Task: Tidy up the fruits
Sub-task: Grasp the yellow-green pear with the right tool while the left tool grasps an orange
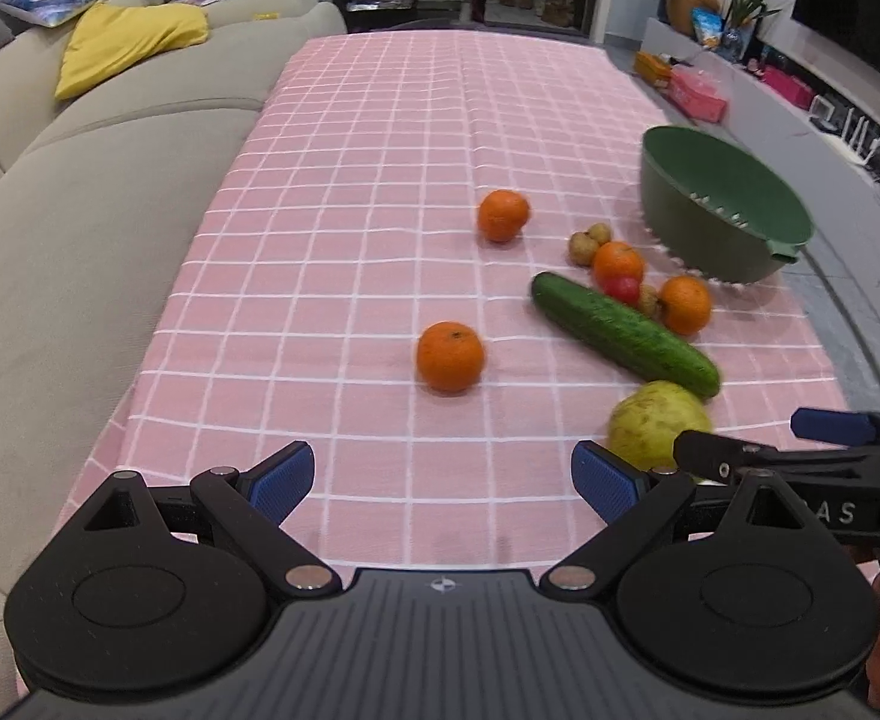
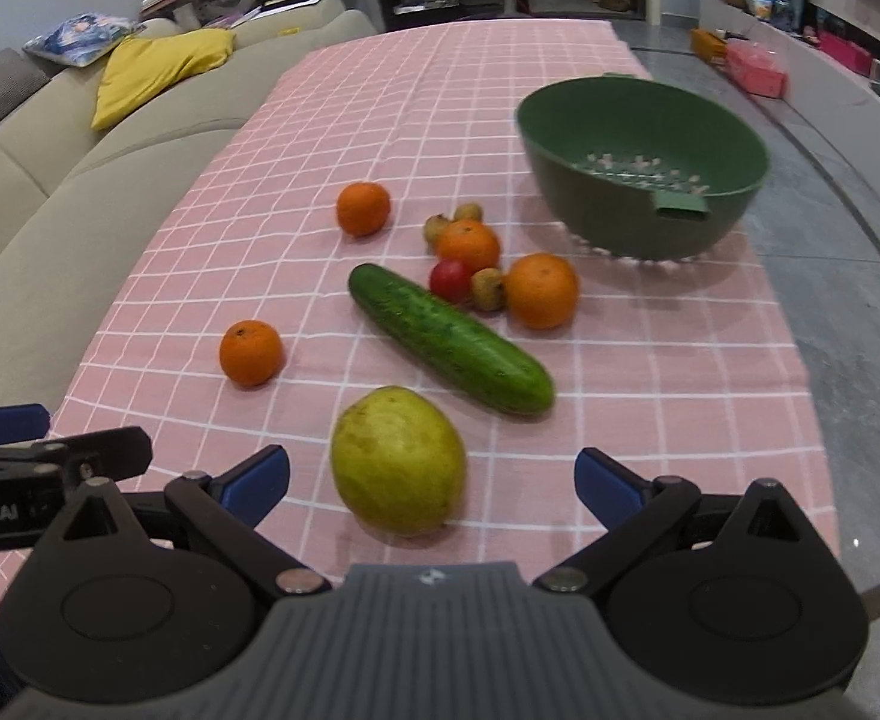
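Observation:
Fruits lie on a pink checked tablecloth (image 1: pixel 350 240). A yellow-green guava (image 2: pixel 398 459) sits just ahead of my open right gripper (image 2: pixel 434 480), between its finger lines but apart from the pads. A cucumber (image 2: pixel 448 339) lies behind it. Several oranges (image 2: pixel 251 353) (image 2: pixel 541 290), a red tomato (image 2: pixel 450 280) and small brown fruits (image 2: pixel 487 289) lie further back. A green colander bowl (image 2: pixel 643 174) stands empty at the far right. My left gripper (image 1: pixel 442 483) is open and empty, near an orange (image 1: pixel 450 356). The guava (image 1: pixel 655 423) shows at its right.
A beige sofa (image 1: pixel 80 210) with a yellow cushion (image 1: pixel 131 39) runs along the table's left side. The grey table edge (image 2: pixel 847 324) is bare at the right of the cloth. Boxes and a plant (image 1: pixel 745 6) stand on a shelf far right.

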Tool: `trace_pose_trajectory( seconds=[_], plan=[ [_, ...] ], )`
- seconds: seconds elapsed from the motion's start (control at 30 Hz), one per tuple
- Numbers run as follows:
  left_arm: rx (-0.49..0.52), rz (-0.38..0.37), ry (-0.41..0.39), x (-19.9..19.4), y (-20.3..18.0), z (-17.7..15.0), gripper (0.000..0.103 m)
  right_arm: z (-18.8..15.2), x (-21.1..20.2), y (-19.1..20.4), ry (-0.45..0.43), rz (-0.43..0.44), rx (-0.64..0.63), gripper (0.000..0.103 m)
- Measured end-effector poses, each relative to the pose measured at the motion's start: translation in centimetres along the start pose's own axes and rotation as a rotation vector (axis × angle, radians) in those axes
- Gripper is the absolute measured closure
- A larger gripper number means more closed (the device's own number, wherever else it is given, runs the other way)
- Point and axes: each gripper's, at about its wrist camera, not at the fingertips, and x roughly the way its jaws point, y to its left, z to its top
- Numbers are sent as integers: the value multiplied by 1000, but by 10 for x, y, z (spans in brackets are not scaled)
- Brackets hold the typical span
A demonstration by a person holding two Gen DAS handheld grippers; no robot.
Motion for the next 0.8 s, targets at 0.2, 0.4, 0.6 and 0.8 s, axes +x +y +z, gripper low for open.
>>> trace_pose_trajectory(
  seconds=[0.2, 0.4, 0.6, 0.8],
  plan=[
    [-54, -13, 9, 2, 18, -1, 0, 1, 25, 12, 15, 35, -80, 18],
    [-99, -46, 4, 1, 29, 0, 0, -2, 49, 18, 45, 21, -128, 29],
    [-98, -45, 20, 9, 32, 1, 0, -3, 59, 18, 61, 24, -136, 42],
    [-74, -46, 38, 22, 30, 4, 12, 0, 61, 13, 81, 45, -114, 42]
  ],
)
